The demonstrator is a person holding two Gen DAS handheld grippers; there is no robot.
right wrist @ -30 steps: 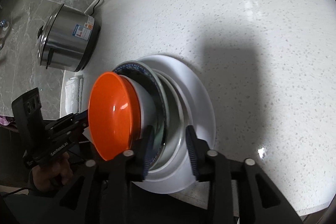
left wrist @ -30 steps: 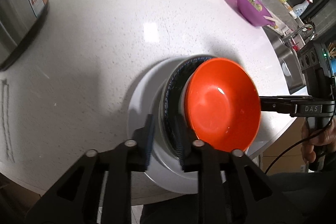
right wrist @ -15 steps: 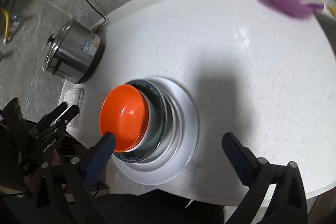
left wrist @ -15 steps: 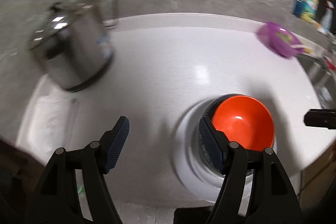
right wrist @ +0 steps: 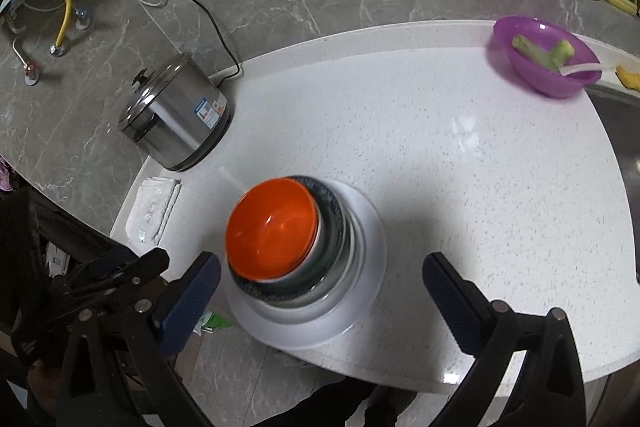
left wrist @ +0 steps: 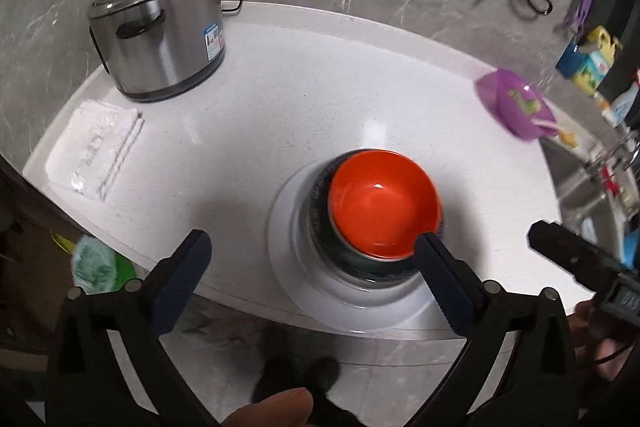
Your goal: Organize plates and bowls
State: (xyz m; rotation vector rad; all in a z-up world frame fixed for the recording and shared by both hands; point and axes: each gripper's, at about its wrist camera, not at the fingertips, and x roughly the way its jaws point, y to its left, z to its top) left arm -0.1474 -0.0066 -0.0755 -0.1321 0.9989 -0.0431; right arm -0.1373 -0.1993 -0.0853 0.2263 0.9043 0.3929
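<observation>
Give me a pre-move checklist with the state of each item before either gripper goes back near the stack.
1. Left gripper open, holding nothing: ok.
2. Right gripper open, holding nothing: ok.
3. Orange bowl on top of the stack: ok.
4. Stack centred on the white plate: not ok, the bowls sit off toward one side.
5. White plate fully on the counter: cannot tell, it lies at the near edge.
6. Purple bowl and steel pot apart from the stack: ok.

Black gripper (left wrist: 308, 279), blue ribbed fingers (left wrist: 182, 275)
</observation>
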